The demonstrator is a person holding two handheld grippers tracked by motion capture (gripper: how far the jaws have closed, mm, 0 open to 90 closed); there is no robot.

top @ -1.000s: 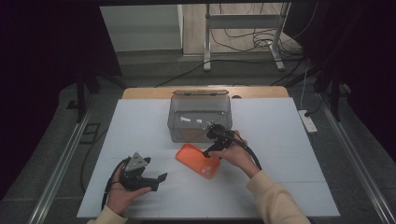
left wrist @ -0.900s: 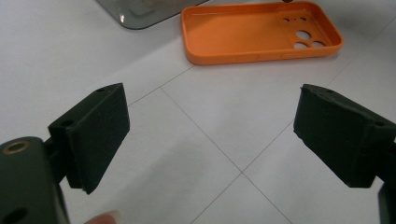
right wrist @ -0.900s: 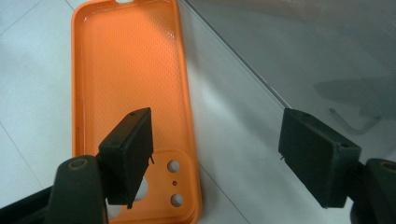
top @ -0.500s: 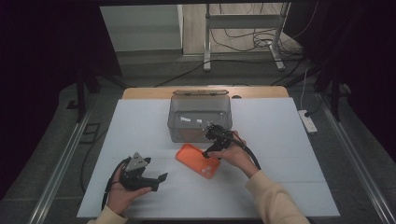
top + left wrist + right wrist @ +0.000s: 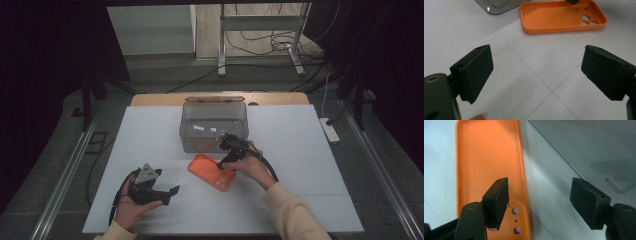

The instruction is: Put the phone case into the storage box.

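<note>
White surface [image 5: 300, 150] carries a clear plastic box [image 5: 214, 125]; orange phone case [image 5: 214, 172] lies just before it, inside up. Right gripper [image 5: 226, 156] jaws wide open, straddling the case's camera-hole edge. Left gripper [image 5: 165, 192] jaws wide open, empty, well apart. No readable writing.

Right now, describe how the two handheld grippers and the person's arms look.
Both the left gripper and the right gripper are black, each with two thick rectangular jaws bearing small screw holes. A grey three-cornered plate tops the left one. A black cable trails from each. The right arm wears a pale yellow sleeve.
</note>
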